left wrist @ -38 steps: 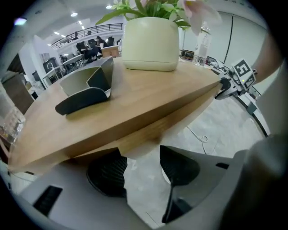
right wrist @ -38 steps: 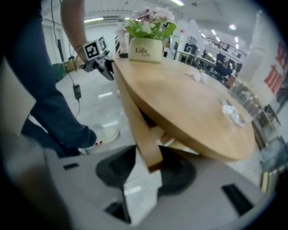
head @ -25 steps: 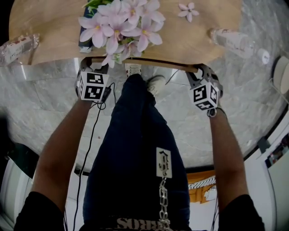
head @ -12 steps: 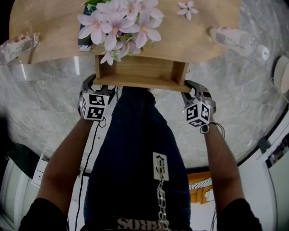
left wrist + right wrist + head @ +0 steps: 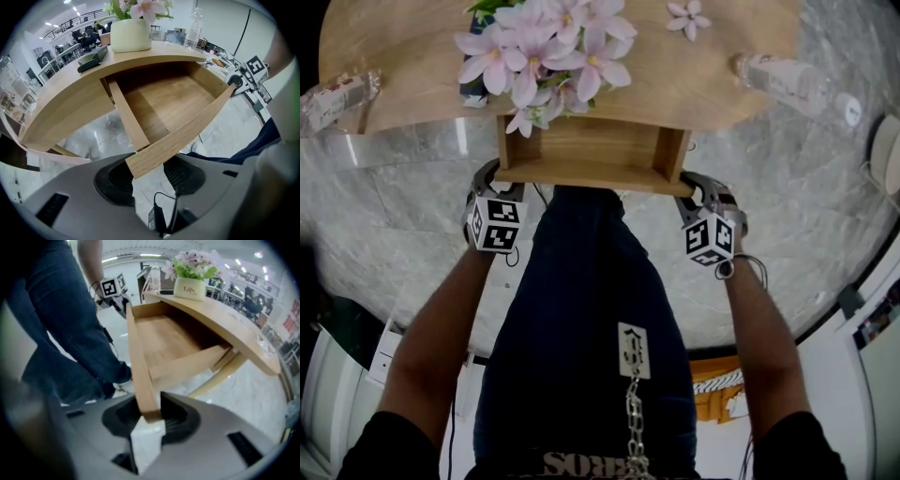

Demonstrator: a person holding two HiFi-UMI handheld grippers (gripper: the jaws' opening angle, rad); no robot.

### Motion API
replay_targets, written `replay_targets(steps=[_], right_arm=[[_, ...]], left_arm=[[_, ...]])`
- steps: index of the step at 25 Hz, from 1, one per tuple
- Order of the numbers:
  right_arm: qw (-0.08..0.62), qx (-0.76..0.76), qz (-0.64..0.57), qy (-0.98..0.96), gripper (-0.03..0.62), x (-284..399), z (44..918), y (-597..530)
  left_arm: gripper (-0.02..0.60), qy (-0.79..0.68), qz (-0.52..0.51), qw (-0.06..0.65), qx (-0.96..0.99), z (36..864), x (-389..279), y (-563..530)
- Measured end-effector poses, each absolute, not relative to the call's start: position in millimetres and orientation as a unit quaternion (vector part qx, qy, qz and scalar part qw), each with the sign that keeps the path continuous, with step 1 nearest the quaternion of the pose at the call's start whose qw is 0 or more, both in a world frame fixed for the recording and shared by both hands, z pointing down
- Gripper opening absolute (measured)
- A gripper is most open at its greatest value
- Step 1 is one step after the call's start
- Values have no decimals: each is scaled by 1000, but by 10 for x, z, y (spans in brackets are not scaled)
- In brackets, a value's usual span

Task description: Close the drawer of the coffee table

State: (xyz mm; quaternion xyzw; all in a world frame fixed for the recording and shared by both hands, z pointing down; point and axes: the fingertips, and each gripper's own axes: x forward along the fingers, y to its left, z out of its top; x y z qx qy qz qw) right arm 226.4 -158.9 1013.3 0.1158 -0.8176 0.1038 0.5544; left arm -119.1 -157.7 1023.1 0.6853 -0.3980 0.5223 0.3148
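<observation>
Evidently the left gripper (image 5: 149, 171) and right gripper (image 5: 150, 416), jaws just closing, clamp opposite ends of the pale wooden drawer front (image 5: 591, 175) to push it shut.

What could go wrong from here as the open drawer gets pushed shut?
Left gripper and right gripper, jaws just closing further, pinch only the end corners of the drawer front; either could slip off. Uneven pushing might skew the drawer and jam it. A hard stop could shake the flower pot and bottle above.
</observation>
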Motion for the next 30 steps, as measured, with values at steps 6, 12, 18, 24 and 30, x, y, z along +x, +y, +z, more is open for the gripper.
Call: replay_targets(steps=[6,12,18,24,30], right_arm=[[552,136,107,-816,133,2286,10105,-1881],[541,164,96,-819,137,2243,10129,-2404],[522,208,104,-821,155,2223,10130,-2810],[494,273,153,-811,186,2249,10152,-3034],[482,320,227,-783,195,2379,10092,-2983]], left_arm=[[205,-412,512,314,686,10198,-1175,-1842],[209,-417,496,296,701,10226,-1203,-2407],[212,-439,468,308,703,10239,-1213,-2788],[209,-476,398,384,683,10261,-1226,-2966],[176,-500,390,393,666,10089,-1317,-2774]])
